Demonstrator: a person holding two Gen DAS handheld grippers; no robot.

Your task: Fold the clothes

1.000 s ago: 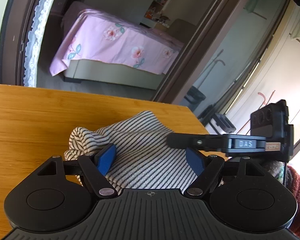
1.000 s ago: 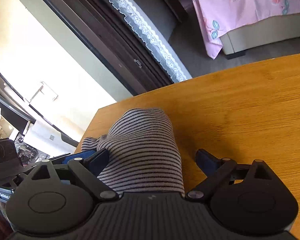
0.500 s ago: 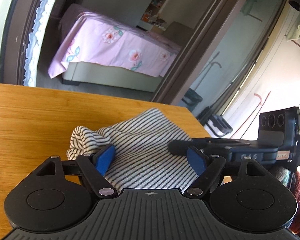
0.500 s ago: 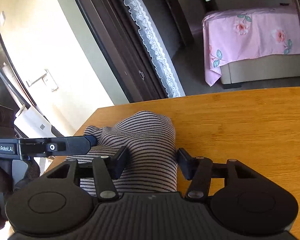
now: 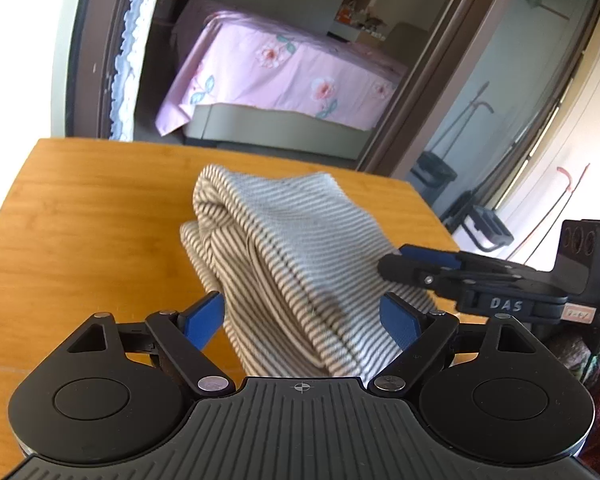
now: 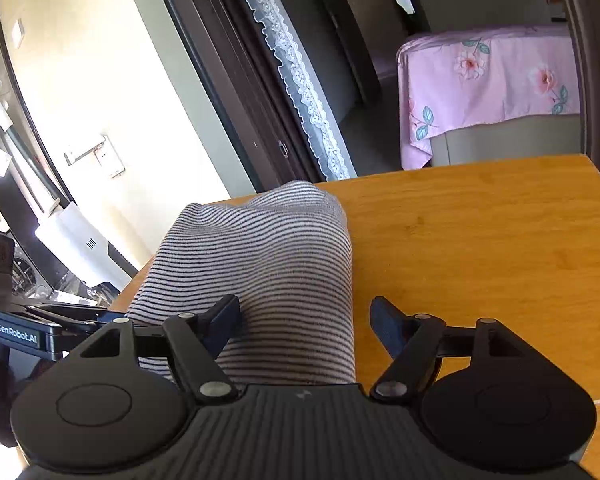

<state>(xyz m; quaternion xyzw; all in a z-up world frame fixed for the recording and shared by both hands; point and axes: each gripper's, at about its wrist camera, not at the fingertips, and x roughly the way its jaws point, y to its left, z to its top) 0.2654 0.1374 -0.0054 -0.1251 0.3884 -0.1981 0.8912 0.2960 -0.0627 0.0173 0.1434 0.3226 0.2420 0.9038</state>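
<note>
Beyond striped garment (image 5: 296,264), right claw (image 5: 396,264)

"DAS" stands on the right tongs (image 5: 396,268); "GenRobot.AI" on the left tongs (image 6: 72,316).

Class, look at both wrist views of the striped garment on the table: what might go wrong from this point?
1. The striped garment lies bunched with both grippers' jaws opening around it, so the fold may slump.
2. It sits near the wooden table edge beside the left gripper and may slide off.
3. The right gripper reaches close to the left one; they may collide.
</note>
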